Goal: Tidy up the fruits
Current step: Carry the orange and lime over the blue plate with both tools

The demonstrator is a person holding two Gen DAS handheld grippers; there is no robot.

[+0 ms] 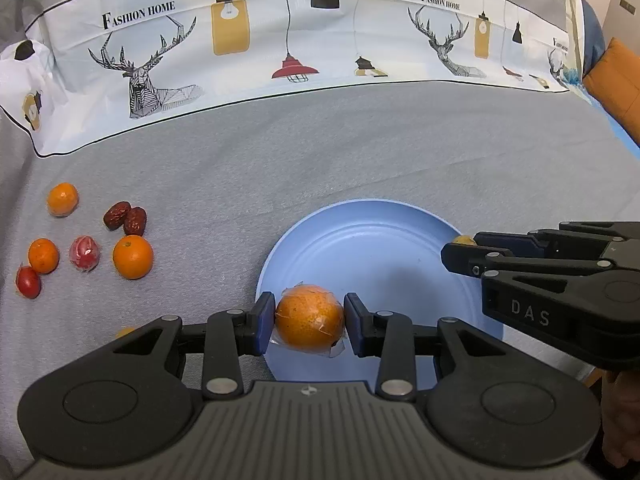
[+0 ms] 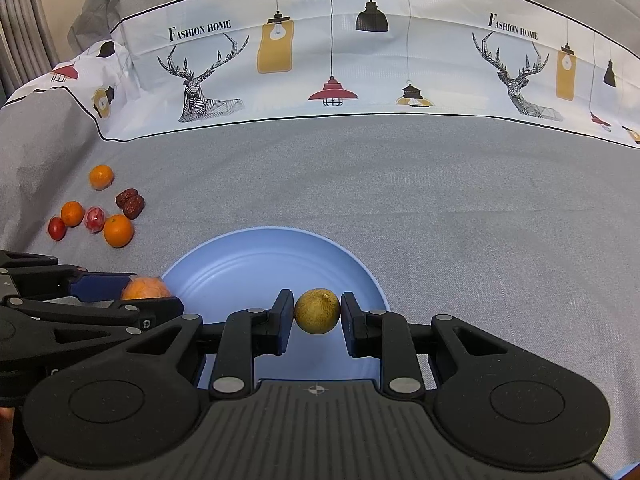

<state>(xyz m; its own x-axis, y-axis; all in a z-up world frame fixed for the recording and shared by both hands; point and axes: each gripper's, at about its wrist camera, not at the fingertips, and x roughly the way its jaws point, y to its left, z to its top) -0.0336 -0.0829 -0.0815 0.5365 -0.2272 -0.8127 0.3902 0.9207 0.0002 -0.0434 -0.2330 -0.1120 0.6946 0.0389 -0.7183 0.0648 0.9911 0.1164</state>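
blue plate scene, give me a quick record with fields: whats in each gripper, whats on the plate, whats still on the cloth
left gripper: shut on a wrapped orange, held over the near left rim of the blue plate
right gripper: shut on a small yellow-green fruit, held over the plate
plate contents: no fruit seen lying on it
loose fruit on grey cloth, left of plate: three oranges, two red dates, a wrapped red fruit, a small red fruit

Grey felt-like cloth (image 2: 440,200) covers the whole surface. Behind it runs a white printed band (image 2: 320,60) with geometric deer, hanging lamps and "FASHION HOME" lettering. Pale curtain (image 2: 20,20) folds sit far left, an orange cushion (image 1: 618,88) far right. Lighting's soft and even.
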